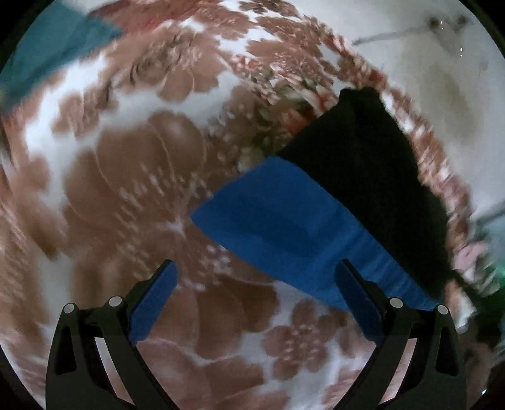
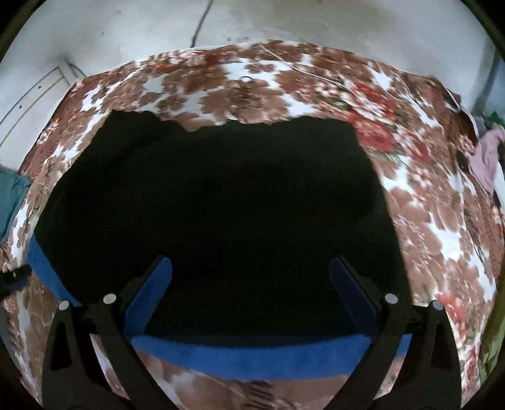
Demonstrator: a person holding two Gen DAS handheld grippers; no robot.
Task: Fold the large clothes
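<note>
A black garment (image 2: 221,205) with a blue band (image 2: 268,356) along its near edge lies spread on a floral bedsheet (image 2: 252,82). My right gripper (image 2: 251,290) hovers open over its near part, fingers wide apart with nothing between them. In the blurred left wrist view the same garment (image 1: 372,164) shows at the right, its blue band (image 1: 284,227) reaching toward the centre. My left gripper (image 1: 255,293) is open over the sheet; its right finger (image 1: 359,299) overlaps the blue band's edge, and I cannot tell whether it touches.
The brown, red and white floral sheet (image 1: 126,176) covers the whole bed. A teal cloth (image 1: 56,47) lies at the far left. A pink cloth pile (image 2: 486,157) sits at the bed's right edge. A pale wall (image 2: 284,22) runs behind the bed.
</note>
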